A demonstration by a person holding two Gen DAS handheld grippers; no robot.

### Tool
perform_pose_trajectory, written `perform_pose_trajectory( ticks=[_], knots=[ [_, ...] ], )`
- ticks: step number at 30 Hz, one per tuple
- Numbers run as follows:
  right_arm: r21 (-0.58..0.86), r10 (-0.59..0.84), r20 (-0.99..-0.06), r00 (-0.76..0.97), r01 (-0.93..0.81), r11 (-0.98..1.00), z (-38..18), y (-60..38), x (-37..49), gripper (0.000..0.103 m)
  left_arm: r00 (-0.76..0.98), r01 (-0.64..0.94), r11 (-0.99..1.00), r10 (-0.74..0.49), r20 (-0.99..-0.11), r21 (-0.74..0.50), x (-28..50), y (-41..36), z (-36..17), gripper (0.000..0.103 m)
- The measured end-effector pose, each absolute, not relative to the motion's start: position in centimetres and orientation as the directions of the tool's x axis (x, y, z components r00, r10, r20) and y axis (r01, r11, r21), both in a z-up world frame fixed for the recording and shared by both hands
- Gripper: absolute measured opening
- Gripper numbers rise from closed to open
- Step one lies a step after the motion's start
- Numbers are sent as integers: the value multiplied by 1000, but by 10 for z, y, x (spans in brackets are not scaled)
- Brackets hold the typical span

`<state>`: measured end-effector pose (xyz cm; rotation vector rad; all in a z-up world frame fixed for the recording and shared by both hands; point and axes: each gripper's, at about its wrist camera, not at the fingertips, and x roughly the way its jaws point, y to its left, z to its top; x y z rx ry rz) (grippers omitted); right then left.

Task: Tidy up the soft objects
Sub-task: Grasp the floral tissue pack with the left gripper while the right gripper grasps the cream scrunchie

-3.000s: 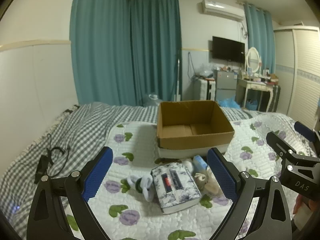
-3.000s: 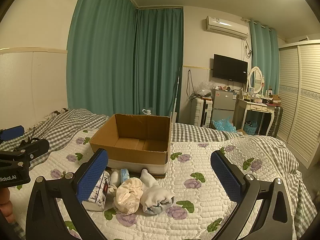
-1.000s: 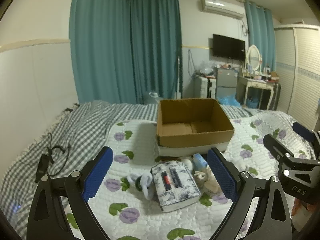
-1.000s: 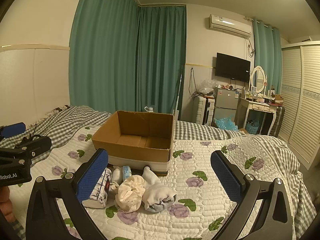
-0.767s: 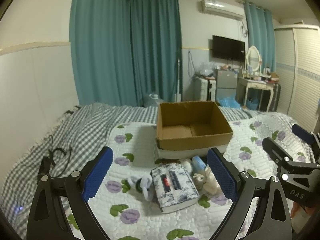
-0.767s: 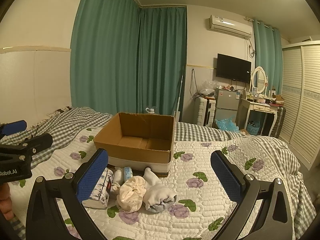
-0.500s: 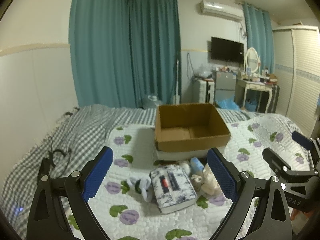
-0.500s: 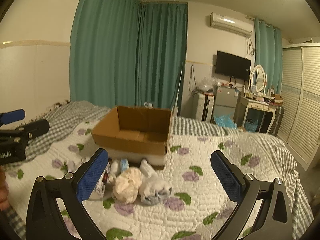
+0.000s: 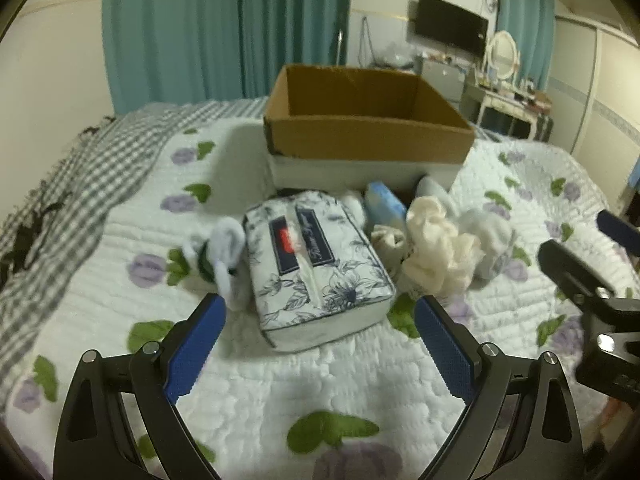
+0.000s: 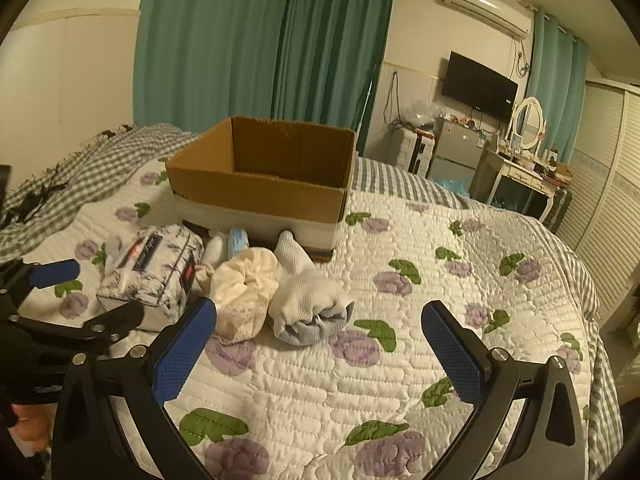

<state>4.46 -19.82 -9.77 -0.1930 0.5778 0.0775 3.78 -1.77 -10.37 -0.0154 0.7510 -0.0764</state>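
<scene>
An open cardboard box [image 9: 360, 136] [image 10: 260, 192] stands on the quilted bed. In front of it lie a floral tissue pack [image 9: 316, 264] [image 10: 152, 268], a cream rolled cloth [image 9: 440, 252] [image 10: 244, 288], a pale blue-white rolled sock [image 10: 308, 304] [image 9: 488, 236], a white-green sock bundle [image 9: 222, 256] and a small blue pack [image 9: 384, 206] [image 10: 238, 242]. My left gripper [image 9: 316, 344] is open and empty, just short of the tissue pack. My right gripper [image 10: 316, 340] is open and empty, just short of the pale sock.
A grey checked blanket [image 9: 80, 184] with a black cable [image 9: 24, 240] covers the bed's left side. Teal curtains [image 10: 260, 48], a TV [image 10: 478, 88], a dresser [image 10: 520, 176] and a wardrobe [image 10: 612, 208] stand beyond the bed.
Both grippers have dropped and moved forward toward the pile; the tissue pack and socks now sit close in front of the open jaws. The objects have not moved.
</scene>
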Motion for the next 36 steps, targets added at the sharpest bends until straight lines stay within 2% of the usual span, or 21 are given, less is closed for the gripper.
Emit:
perform_pose_trajectory(
  ticks=[10, 16, 19, 26, 31, 34, 35, 36],
  knots=[
    [-166, -6, -572, 820, -109, 980, -109, -188, 59, 103, 681, 97, 995, -73, -729, -9, 82, -19, -134, 95],
    [-160, 4, -606, 795, -126, 979, -118, -177, 68, 103, 701, 158, 987, -138, -699, -36, 80, -7, -131, 83],
    [-148, 15, -601, 799, -131, 980, -119, -172, 68, 101, 714, 180, 982, -173, -679, -60, 75, 8, -124, 80],
    [-91, 86, -636, 767, -185, 978, -126, -153, 83, 90, 763, 193, 980, -182, -620, -51, 66, 30, -103, 78],
    [-83, 111, -674, 730, -225, 971, -140, -133, 103, 83, 775, 195, 977, -211, -596, -93, 69, 44, -96, 78],
    [-68, 106, -699, 707, -214, 974, -152, -133, 118, 72, 764, 215, 970, -239, -599, -113, 70, 45, -99, 78],
    [-71, 99, -703, 704, -208, 975, -155, -134, 121, 65, 763, 222, 969, -244, -599, -111, 69, 44, -99, 78],
    [-76, 91, -711, 697, -205, 976, -159, -134, 124, 52, 763, 227, 968, -247, -597, -110, 68, 44, -99, 78]
  ],
)
